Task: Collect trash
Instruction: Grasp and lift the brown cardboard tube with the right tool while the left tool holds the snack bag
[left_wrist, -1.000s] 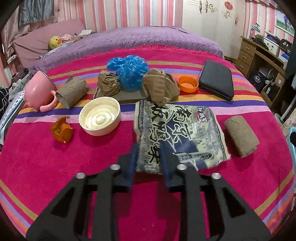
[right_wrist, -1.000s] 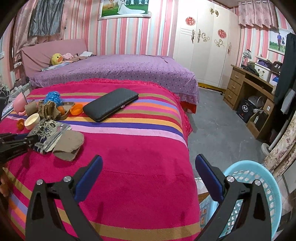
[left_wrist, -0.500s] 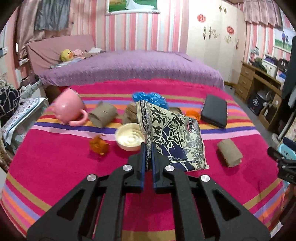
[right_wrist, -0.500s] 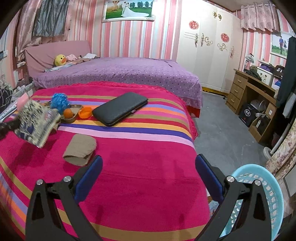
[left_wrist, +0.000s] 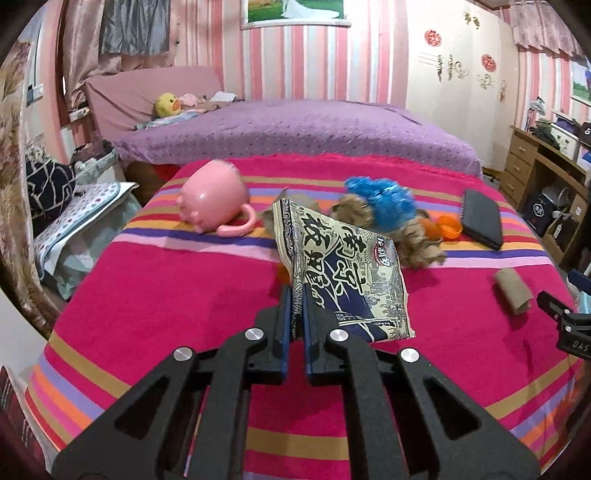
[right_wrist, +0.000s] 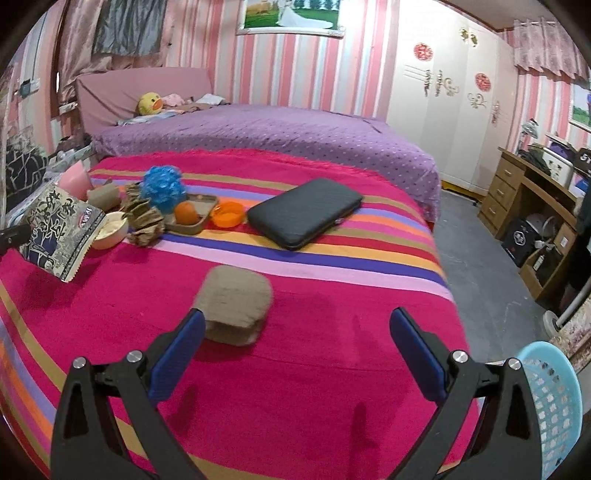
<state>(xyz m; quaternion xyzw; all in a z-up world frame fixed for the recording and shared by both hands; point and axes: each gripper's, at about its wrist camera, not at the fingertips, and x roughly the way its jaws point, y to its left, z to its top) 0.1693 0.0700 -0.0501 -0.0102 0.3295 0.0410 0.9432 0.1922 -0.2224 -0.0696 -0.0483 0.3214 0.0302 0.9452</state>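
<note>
- Lifted off the striped pink bedspread (left_wrist: 155, 295) since a second ago: printed blue-and-cream snack bag (left_wrist: 343, 273), pinched by left gripper (left_wrist: 296, 314) fingers.
- Right gripper (right_wrist: 297, 343): fingers wide apart, empty, above flattened brown paper wad (right_wrist: 234, 301).

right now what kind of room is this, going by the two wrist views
Most likely a home bedroom: a bed with a purple cover, a white wardrobe along the wall and a wooden desk with drawers.
</note>
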